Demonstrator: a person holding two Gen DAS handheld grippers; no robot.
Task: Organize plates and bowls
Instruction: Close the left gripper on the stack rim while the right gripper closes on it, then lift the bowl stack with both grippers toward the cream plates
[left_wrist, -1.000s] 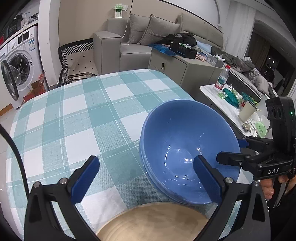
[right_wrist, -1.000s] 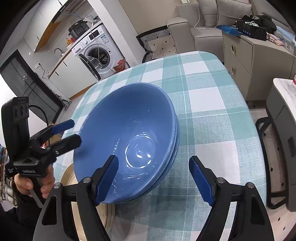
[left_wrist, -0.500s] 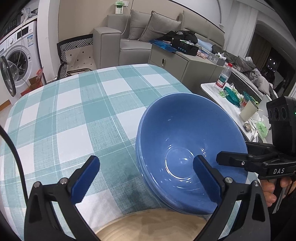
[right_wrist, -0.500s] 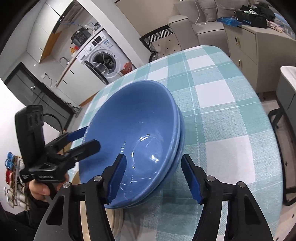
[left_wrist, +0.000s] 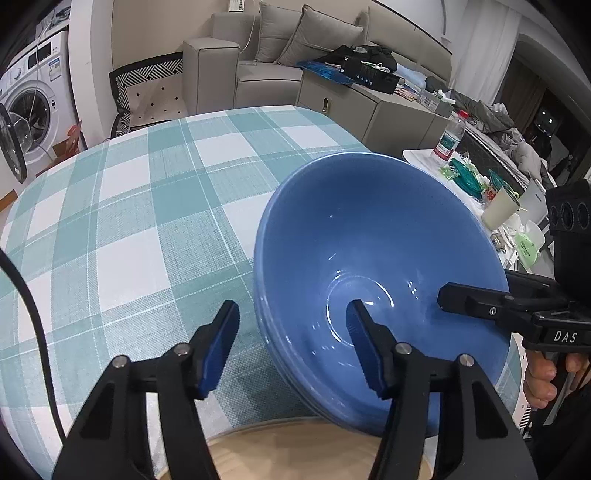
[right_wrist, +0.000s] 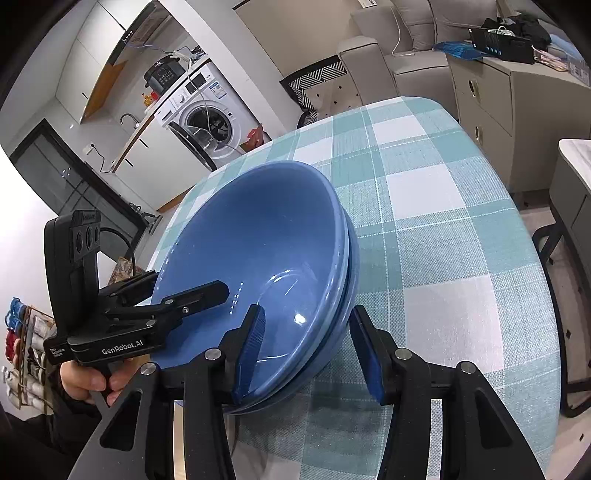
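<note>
A stack of blue bowls sits on the checked tablecloth, also in the right wrist view. My left gripper straddles the stack's left rim, one finger inside the bowl and one outside, jaws partly closed with gaps still showing. My right gripper straddles the opposite rim, one finger inside and one outside, also with gaps. A beige plate lies at the near edge under the left gripper.
The round table carries a teal-and-white checked cloth. A side table with a bottle and cup stands to the right. A sofa and cabinet lie behind; a washing machine is at the far left.
Both grippers' jaws narrowed and moved in over the bowl stack's rims, each now with one finger inside the top bowl.
</note>
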